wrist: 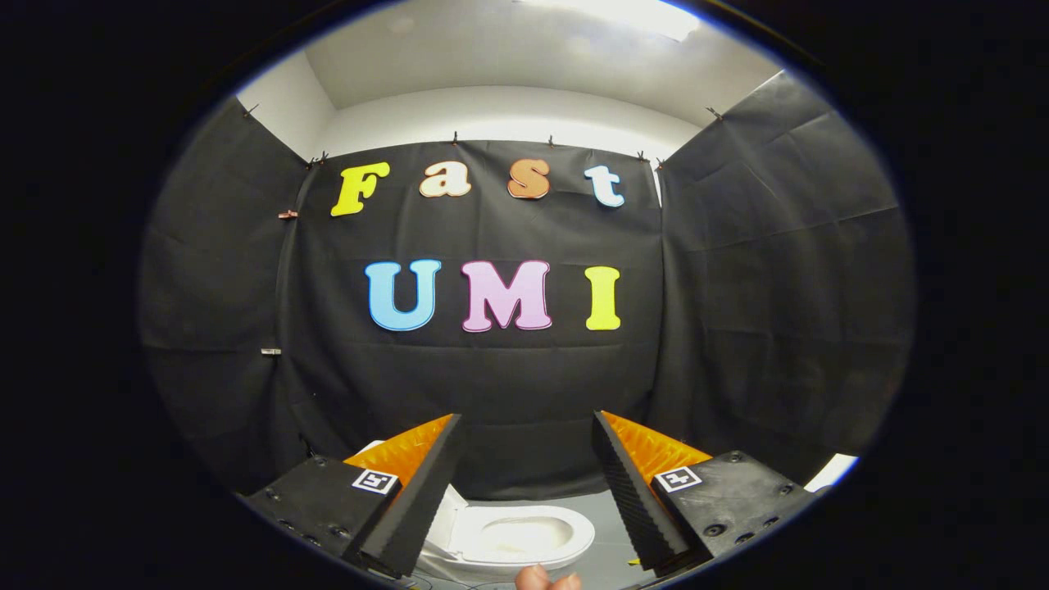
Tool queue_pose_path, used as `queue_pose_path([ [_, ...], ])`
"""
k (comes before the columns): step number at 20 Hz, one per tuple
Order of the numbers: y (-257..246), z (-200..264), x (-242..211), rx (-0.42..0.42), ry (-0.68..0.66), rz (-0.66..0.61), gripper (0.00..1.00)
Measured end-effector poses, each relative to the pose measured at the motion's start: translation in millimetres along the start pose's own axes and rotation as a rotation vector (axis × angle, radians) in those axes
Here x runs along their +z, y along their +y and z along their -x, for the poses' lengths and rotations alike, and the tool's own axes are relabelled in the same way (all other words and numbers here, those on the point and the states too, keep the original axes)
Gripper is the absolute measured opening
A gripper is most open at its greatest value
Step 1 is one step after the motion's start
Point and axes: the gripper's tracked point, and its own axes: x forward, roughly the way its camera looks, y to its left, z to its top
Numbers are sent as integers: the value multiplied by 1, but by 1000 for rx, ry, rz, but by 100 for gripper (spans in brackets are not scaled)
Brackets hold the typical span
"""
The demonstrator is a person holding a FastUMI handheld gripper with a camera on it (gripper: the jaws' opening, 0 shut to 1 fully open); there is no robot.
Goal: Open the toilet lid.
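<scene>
A person's fingertips [547,580] are showing nearest of all, just on the near side of the toilet [524,537]. Over the toilet the hand-held gripper [526,416] is hanging with its two fingers spread wide and gripping nothing, the bowl lying in the gap between them.

The bowl is showing open, its seat ring [578,542] in plain sight. A white flap at the toilet's left end, partly behind the left finger, is looking like the lid [442,516] standing raised, though I cannot be sure. So the lid seems to be lying as the task wants.

From here the care is in keeping both fingers off that upright flap, since a knock could drop it shut or shift the toilet on its grey surface [610,533].

The tool is being held high over the toilet and pointing forward, towards the black cloth wall [492,385] beyond it.
</scene>
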Motion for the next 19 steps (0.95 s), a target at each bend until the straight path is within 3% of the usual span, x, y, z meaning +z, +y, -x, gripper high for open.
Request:
queue_pose_path([
  [19, 8, 1, -3, 2, -1, 16, 98],
])
